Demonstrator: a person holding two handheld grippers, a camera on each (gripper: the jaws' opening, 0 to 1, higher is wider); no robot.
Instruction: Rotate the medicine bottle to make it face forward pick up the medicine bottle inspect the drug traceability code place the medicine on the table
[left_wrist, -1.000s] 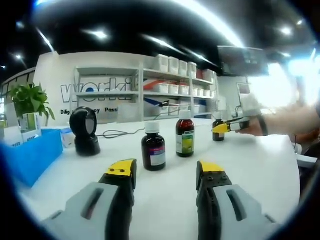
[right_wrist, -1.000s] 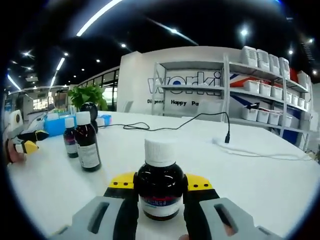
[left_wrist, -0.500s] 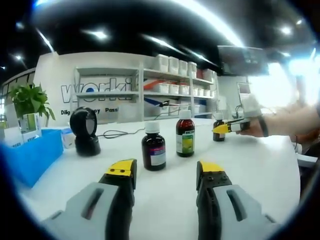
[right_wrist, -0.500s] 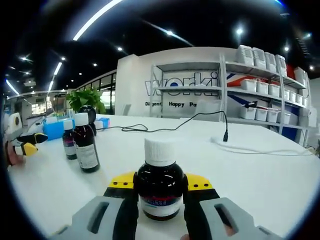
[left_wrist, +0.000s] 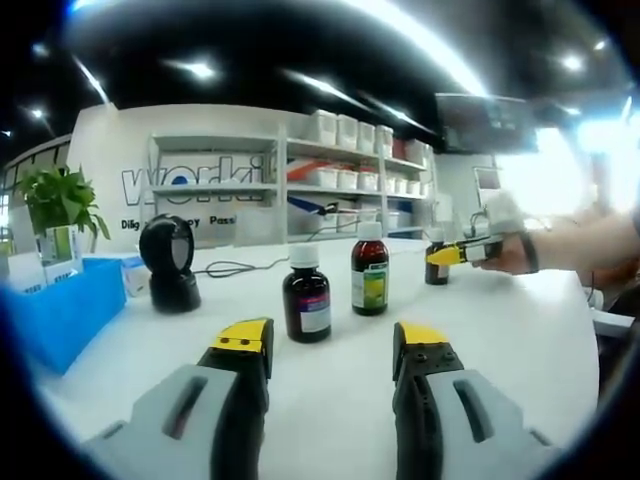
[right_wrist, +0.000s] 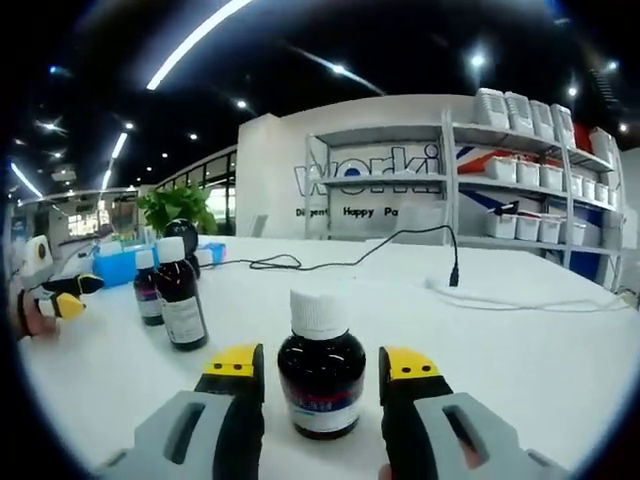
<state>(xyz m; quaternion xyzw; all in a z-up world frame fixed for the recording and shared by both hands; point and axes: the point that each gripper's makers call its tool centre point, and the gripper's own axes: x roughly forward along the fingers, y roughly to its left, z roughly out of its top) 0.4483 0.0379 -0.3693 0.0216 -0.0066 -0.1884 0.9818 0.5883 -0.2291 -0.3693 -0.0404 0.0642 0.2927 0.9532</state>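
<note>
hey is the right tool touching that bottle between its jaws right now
Apart. The right gripper view shows the right tool open, with white table visible on both sides between its yellow-tipped jaws and the medicine bottle.

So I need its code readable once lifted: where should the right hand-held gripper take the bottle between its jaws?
Probably across the round dark body of the medicine bottle, below the white cap. It stands upright between the open right hand-held gripper, so closing straight in from both sides suits.

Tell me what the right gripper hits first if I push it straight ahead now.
The bottle. It stands between the open jaws of the right gripper, a gap showing on each side, so the inner throat would likely meet it first. Depth is hard to judge.
</note>
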